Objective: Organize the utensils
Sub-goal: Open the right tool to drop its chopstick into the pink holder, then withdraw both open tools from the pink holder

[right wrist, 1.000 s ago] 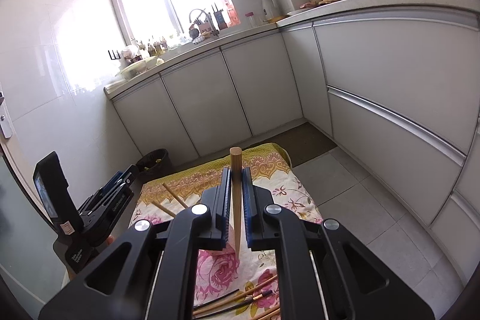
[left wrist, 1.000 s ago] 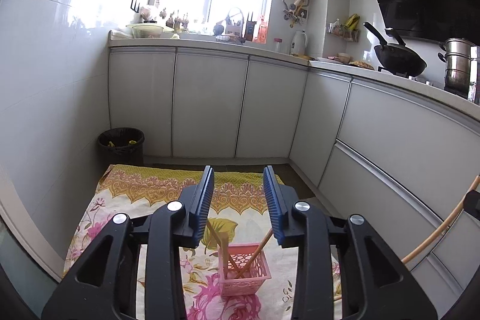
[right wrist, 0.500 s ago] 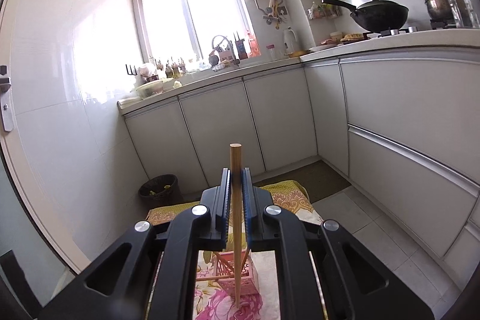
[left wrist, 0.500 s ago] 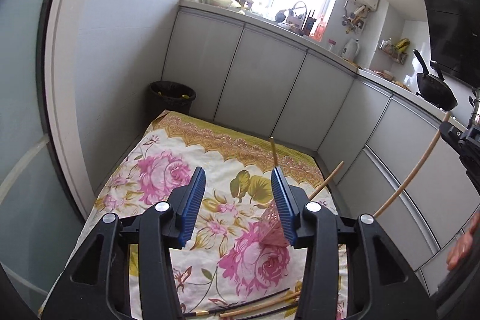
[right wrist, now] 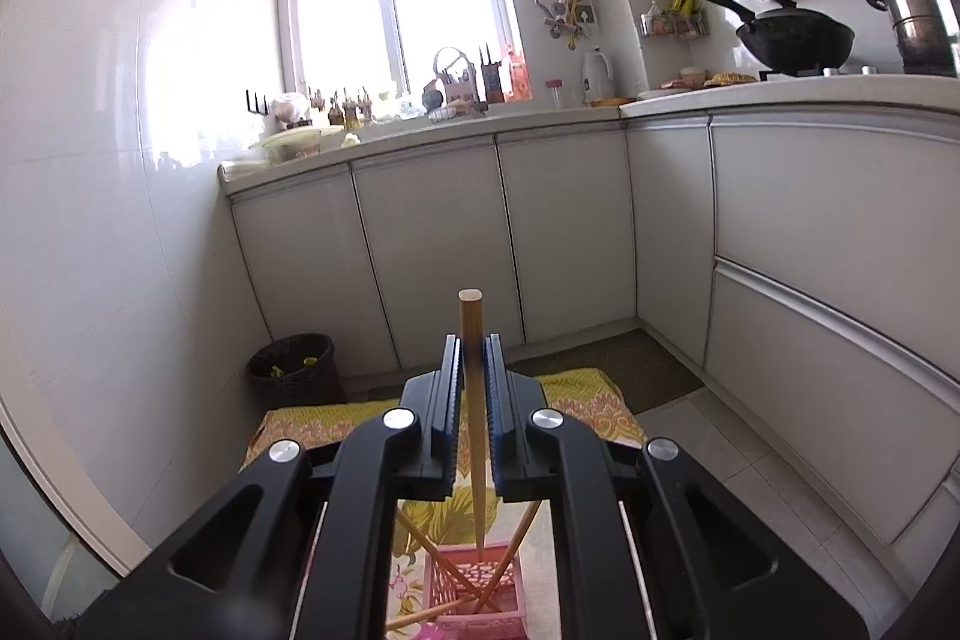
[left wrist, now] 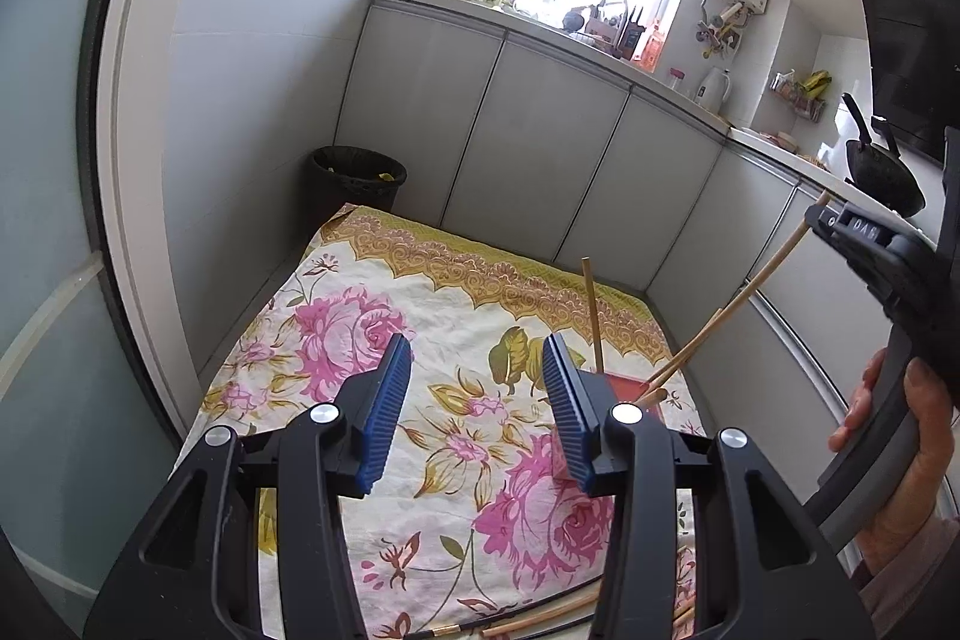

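Observation:
My right gripper (right wrist: 474,358) is shut on a wooden chopstick (right wrist: 474,430) and holds it upright, its lower tip just above the pink basket (right wrist: 480,589). The basket stands on the floral cloth (right wrist: 300,421) and holds two leaning chopsticks (right wrist: 516,544). In the left wrist view my left gripper (left wrist: 477,364) is open and empty over the cloth (left wrist: 360,322). The pink basket (left wrist: 624,385) is partly hidden behind its right finger. The right gripper (left wrist: 870,244) shows at the right edge with the held chopstick (left wrist: 750,292). Several loose chopsticks (left wrist: 540,619) lie on the cloth near the bottom edge.
A black waste bin (left wrist: 357,181) stands in the corner beyond the cloth. Grey cabinets (right wrist: 432,244) run along the back and right. The counter carries a wok (right wrist: 792,34), a steel pot (right wrist: 912,10) and small items by the window.
The left gripper has drawn back and to the left, so the basket now sits behind its right finger. The right gripper has brought its chopstick tip closer to the basket.

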{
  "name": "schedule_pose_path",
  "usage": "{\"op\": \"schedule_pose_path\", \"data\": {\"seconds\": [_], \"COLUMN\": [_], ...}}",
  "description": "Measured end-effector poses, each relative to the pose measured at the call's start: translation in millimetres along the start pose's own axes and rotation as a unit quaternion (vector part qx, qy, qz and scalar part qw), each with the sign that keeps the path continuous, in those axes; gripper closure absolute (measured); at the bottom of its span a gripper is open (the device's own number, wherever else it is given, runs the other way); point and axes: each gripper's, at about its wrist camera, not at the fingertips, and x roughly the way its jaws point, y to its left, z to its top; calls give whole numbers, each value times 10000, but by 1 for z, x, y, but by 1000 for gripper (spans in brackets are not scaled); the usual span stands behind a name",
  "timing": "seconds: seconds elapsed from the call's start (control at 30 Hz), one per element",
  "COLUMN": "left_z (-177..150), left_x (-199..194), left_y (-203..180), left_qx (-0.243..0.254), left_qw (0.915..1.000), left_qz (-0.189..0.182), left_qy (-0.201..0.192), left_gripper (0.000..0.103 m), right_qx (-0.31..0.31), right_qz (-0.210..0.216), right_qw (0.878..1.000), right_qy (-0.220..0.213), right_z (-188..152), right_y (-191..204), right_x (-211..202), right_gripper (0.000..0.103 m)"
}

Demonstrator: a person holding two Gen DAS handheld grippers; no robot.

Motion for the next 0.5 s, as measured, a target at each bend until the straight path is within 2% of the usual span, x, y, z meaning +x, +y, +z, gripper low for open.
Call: {"op": "schedule_pose_path", "data": {"seconds": [0.07, 0.1, 0.13, 0.2, 0.27, 0.3, 0.33, 0.4, 0.43, 0.5], "left_z": [0, -1, -1, -2, -2, -1, -1, -2, -2, -3], "left_x": [2, 3, 3, 3, 2, 2, 0, -3, -4, -8], "left_y": [3, 5, 6, 5, 4, 3, 1, -2, -3, -7], "left_qx": [-25, -43, -60, -62, -47, -41, -25, 14, 34, 59], "left_qw": [10000, 9999, 9999, 9999, 9998, 9998, 9998, 9998, 9998, 9998], "left_qz": [34, 54, 61, 78, 88, 91, 78, 61, 58, 56], "left_qy": [50, 73, 97, 134, 146, 156, 173, 179, 175, 161], "left_gripper": [60, 60, 60, 60, 60, 60, 60, 57, 55, 44], "right_qx": [0, 15, 50, 187, 229, 226, 267, 404, 429, 327], "right_qz": [-5, -26, -45, -29, -75, -81, -95, -324, -452, -679], "right_qw": [9996, 9993, 9991, 9989, 9990, 9989, 9989, 9984, 9979, 9969], "right_qy": [269, 371, 424, 429, 386, 392, 383, 246, 162, 215], "right_z": [-15, -21, -25, -29, -29, -28, -27, -26, -27, -27], "right_y": [-1, -2, -4, -10, -12, -13, -15, -21, -24, -28], "right_x": [9, 10, 9, 2, -8, -12, -18, -34, -43, -55], "right_gripper": [90, 81, 65, 48, 46, 37, 22, 7, 7, 7]}}
